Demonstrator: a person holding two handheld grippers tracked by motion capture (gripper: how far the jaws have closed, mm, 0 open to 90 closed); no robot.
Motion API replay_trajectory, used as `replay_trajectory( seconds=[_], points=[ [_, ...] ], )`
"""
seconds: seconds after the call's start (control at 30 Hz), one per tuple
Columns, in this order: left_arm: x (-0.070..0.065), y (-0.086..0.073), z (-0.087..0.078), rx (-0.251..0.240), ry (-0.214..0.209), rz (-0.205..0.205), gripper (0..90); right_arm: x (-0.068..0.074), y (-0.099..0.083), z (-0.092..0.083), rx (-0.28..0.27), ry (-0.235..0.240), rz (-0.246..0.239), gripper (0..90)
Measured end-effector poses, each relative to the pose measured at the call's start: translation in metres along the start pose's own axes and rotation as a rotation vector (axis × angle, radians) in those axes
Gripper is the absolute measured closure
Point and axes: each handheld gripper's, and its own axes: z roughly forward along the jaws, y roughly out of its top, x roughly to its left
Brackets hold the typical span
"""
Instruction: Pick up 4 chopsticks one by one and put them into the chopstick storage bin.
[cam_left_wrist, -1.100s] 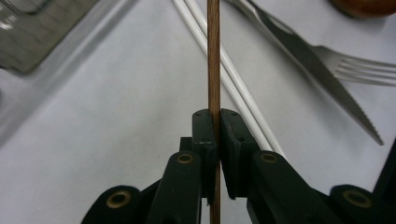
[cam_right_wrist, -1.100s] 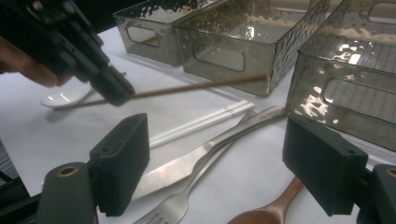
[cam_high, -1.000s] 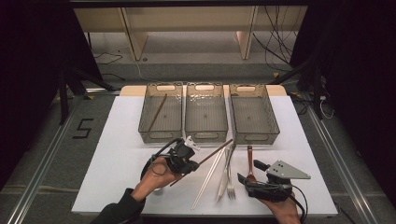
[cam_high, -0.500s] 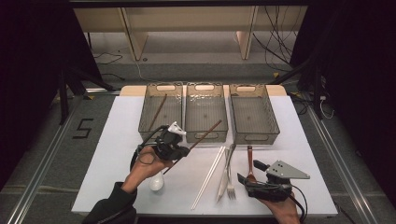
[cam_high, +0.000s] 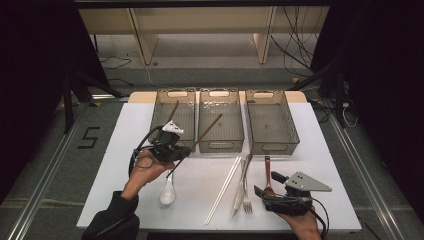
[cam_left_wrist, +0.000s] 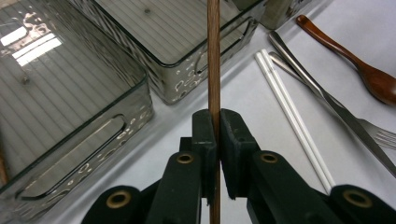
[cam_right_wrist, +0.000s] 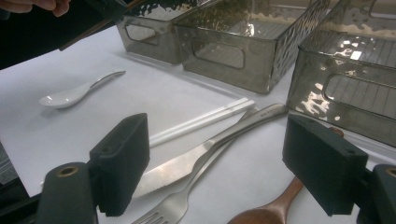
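The left gripper has its fingers clamped on a brown chopstick, which slants toward 1 o'clock over the near edge of the middle bin, off the worktop. The right gripper, at 5 o'clock, rests with fingers wide, nothing between them, above the knife, fork and wooden spoon.

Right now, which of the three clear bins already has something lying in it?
The left bin: a brown chopstick leans inside it. The middle bin and right bin hold nothing; the second chopstick is clamped in the left gripper.
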Motion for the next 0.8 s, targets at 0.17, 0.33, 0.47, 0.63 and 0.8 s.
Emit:
replay_trajectory(
  seconds=[0.17,0.33,0.47,0.63,0.8],
  points=[
    [0.009,0.004,-0.002,-0.017,0.013,-0.016,84.4,0.000,0.000,0.000,-0.001,-0.002,0.002,23.7],
    [0.020,0.008,-0.005,-0.037,0.028,-0.037,84.4,-0.002,-0.001,0.000,-0.003,-0.006,0.007,23.7],
    [0.030,0.014,-0.007,-0.051,0.041,-0.051,84.4,-0.002,-0.001,0.000,-0.002,-0.009,0.009,23.7],
    [0.040,0.025,-0.007,-0.049,0.064,-0.052,84.4,-0.002,-0.001,0.001,-0.003,-0.007,0.011,23.7],
    [0.054,0.035,-0.009,-0.062,0.086,-0.067,84.4,-0.002,-0.001,0.000,-0.003,-0.007,0.011,23.7]
  ],
)
